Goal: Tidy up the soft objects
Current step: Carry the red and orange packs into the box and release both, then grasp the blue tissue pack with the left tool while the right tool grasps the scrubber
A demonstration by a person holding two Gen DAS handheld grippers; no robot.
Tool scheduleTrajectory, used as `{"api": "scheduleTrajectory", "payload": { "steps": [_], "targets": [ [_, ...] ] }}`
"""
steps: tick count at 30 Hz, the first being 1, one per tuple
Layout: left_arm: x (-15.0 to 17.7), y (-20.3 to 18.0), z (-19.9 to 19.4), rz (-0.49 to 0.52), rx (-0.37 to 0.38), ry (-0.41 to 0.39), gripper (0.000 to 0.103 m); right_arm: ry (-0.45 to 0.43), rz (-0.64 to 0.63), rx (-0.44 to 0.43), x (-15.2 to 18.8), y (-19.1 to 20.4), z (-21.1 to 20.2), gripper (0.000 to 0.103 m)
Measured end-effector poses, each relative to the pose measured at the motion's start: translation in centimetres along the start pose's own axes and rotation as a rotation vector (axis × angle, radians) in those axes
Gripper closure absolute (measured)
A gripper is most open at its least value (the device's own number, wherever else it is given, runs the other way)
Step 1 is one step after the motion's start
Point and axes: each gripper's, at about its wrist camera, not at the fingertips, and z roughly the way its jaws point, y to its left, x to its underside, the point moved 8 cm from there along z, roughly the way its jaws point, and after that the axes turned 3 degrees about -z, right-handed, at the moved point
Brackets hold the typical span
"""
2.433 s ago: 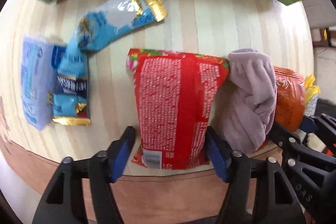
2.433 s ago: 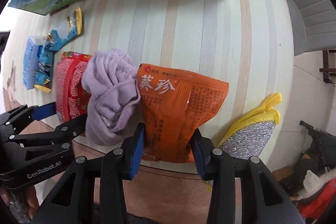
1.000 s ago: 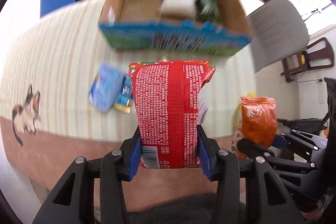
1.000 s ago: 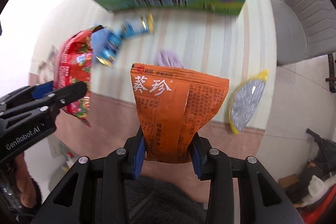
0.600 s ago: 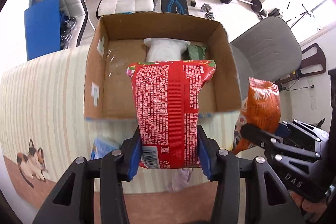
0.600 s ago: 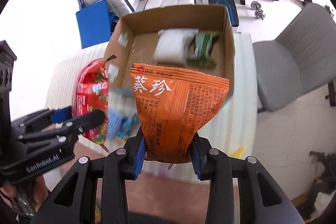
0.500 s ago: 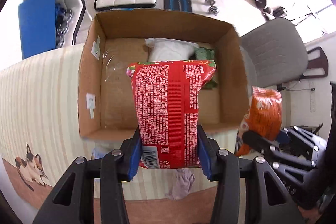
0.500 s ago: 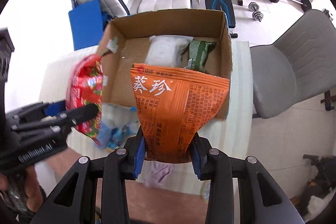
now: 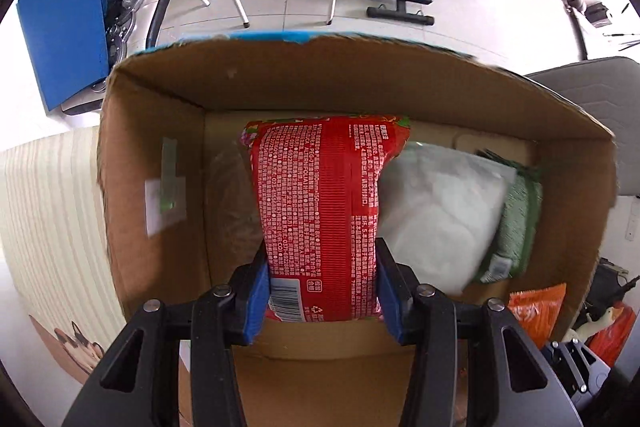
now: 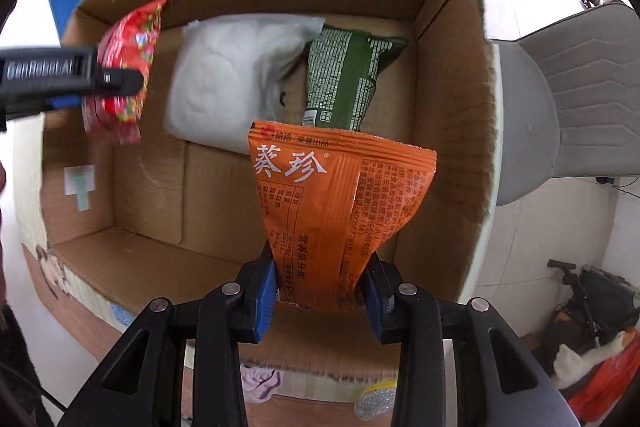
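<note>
My left gripper (image 9: 322,297) is shut on a red snack bag (image 9: 324,211) and holds it over the open cardboard box (image 9: 132,155). My right gripper (image 10: 320,291) is shut on an orange snack bag (image 10: 340,203) over the right half of the same box (image 10: 448,107). In the right wrist view the left gripper (image 10: 116,81) and its red bag (image 10: 124,67) hang over the box's left side. A white soft pack (image 10: 236,75) and a green packet (image 10: 348,79) lie on the box floor. The orange bag shows at the lower right of the left wrist view (image 9: 536,311).
The box stands on a striped table (image 9: 40,207). A purple cloth (image 10: 258,383) and a yellow sponge (image 10: 374,401) lie on the table in front of the box. A grey chair (image 10: 568,99) stands to the right. A bench and weights lie on the floor behind.
Both grippers have moved forward and down with their bags, from in front of the box to over its inside. The box now fills both views.
</note>
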Motion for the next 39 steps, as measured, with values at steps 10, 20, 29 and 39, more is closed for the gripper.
{"api": "scheduleTrajectory", "payload": {
  "steps": [10, 20, 29, 39],
  "targets": [
    [-1.3, 0.7, -0.4, -0.002, 0.043, 0.016, 0.035, 0.102, -0.043, 0.025, -1.2, 1.1, 3.1, 0.041],
    [3.0, 2.6, -6.2, 0.017, 0.011, -0.159, 0.004, -0.042, 0.039, -0.041, -0.7, 1.3, -2.1, 0.0],
    [9.8, 3.3, -9.9, 0.05, -0.017, -0.307, 0.002, -0.172, 0.015, -0.013, 1.4, 1.3, -5.7, 0.0],
    [14.9, 4.0, -14.6, 0.07, -0.038, -0.458, 0.003, -0.343, 0.007, 0.004, 4.1, 2.4, -12.0, 0.0]
  ]
}}
